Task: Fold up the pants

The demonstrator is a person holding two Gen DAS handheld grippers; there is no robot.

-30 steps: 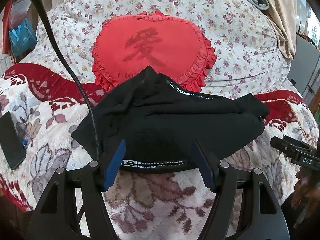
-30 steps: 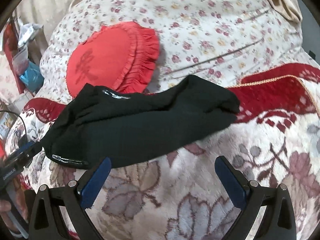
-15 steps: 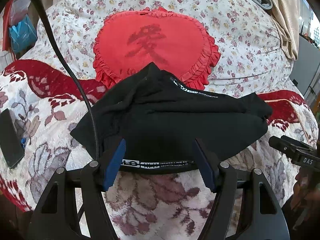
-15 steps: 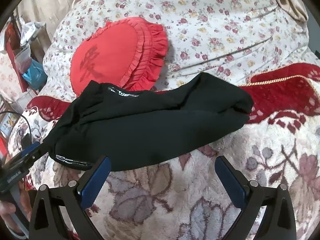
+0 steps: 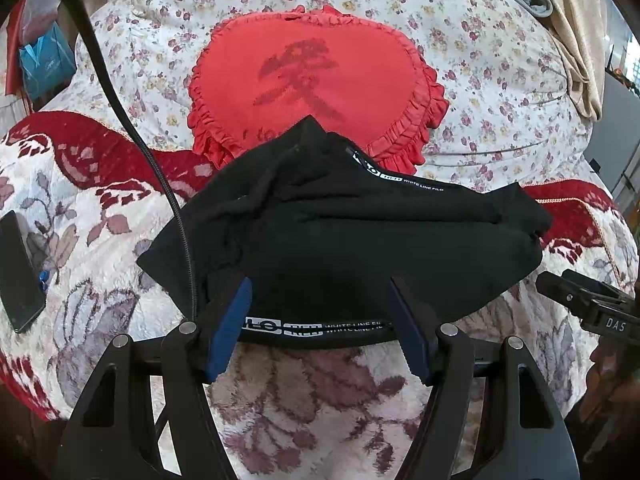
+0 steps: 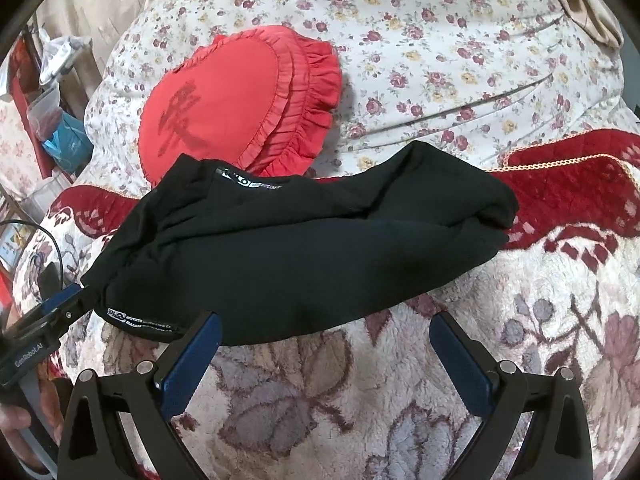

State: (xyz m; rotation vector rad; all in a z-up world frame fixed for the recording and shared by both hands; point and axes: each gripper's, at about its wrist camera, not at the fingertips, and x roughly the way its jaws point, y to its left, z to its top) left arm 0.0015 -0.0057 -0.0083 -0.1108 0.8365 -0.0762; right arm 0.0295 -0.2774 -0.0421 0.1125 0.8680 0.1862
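pants [image 5: 360,248]: matt black knit | blanket [image 5: 100,240]: plush fleece | cushion [image 5: 304,76]: smooth red cloth

"WHITE LINE FILO" printed on the pants [image 5: 344,248] waistband, "DAS" read on right tongs [image 5: 600,312], "GenRobot.AI" on left tongs [image 6: 44,332], a dark character on the red pillow [image 5: 308,76]

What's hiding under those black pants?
The black pants lie on the flowery blanket, and their far edge covers the bottom tip of the red heart pillow. Whatever else lies beneath is hidden.
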